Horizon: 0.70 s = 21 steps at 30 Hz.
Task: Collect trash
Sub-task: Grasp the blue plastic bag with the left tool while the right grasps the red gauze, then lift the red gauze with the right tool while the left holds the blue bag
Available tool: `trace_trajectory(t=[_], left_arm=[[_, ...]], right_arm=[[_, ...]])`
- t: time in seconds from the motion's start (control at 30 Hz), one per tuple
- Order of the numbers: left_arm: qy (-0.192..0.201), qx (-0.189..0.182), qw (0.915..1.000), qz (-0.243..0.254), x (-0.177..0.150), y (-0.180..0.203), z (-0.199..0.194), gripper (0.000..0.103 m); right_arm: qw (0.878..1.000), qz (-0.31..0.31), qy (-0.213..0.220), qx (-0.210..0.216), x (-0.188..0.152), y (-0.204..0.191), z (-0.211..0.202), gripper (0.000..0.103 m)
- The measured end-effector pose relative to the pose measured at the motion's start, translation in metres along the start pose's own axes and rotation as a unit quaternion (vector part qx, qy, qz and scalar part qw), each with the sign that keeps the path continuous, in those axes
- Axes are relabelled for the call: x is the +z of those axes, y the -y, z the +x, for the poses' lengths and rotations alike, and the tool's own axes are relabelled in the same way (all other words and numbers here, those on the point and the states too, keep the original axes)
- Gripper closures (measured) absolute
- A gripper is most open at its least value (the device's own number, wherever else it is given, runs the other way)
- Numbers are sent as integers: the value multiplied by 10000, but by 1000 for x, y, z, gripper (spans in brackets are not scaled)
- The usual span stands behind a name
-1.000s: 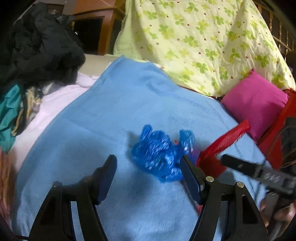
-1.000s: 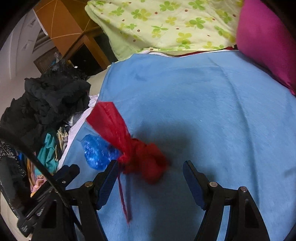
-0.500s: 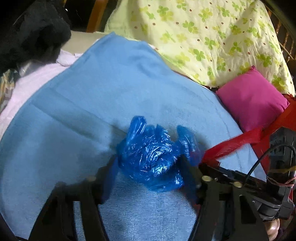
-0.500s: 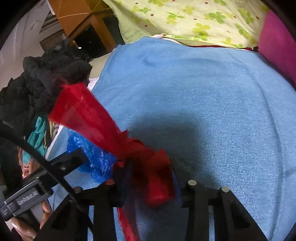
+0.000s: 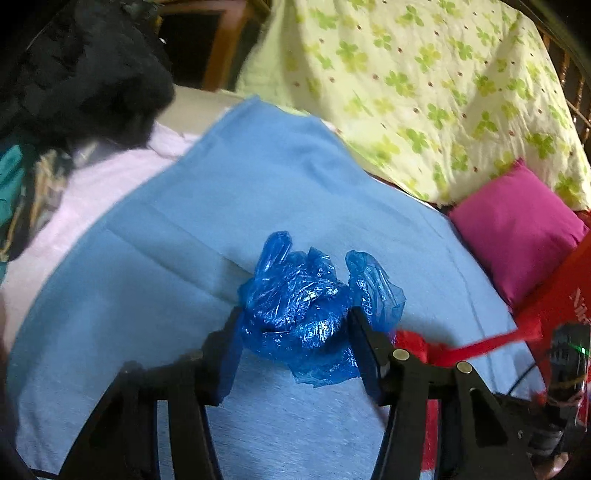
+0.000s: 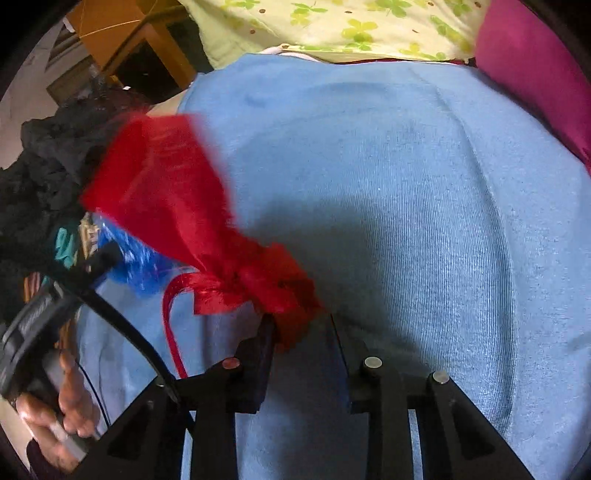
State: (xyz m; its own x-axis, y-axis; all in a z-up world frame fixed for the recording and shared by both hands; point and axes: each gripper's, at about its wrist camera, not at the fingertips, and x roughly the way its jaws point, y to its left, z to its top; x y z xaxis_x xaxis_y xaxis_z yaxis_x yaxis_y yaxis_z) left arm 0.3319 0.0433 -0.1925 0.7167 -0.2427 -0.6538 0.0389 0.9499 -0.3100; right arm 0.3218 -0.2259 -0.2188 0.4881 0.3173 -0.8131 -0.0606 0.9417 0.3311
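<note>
Both cameras sit low and close over the blue sheet [image 5: 221, 206], each looking forward along its own fingers toward the flowered quilt [image 5: 424, 81]. The left view faces slightly rightward and catches the pink pillow [image 5: 517, 229]. The right view looks from the other side. Both share the sheet, quilt, pillow and dark clothes pile [image 6: 48, 166].

Dim rm — blue blanket [image 5: 229, 221], floral quilt [image 5: 424, 92], wood furniture [image 6: 122, 33] behind.
</note>
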Motion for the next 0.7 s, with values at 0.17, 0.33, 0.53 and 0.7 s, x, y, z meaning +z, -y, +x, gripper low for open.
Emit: trace_trajectory(t=[0.17,0.33,0.53,0.7], left_arm=[[-208,486,9986,-3,0,-8,11,45],[-278,678,9973,22,-1,-10,14,41],[-550,692,9959,-178,-5,-17,25,40],[-612,721,9954,-146,-5,-15,27,40]], right_arm=[[9989,162,36,430,-10,13,-4,55],[9965,-87,-113,824,-10,9,-3,21],[9971,-474,-230,542,-16,-3,-9,21],[9978,-577,-75,327,-22,-11,-26,21]])
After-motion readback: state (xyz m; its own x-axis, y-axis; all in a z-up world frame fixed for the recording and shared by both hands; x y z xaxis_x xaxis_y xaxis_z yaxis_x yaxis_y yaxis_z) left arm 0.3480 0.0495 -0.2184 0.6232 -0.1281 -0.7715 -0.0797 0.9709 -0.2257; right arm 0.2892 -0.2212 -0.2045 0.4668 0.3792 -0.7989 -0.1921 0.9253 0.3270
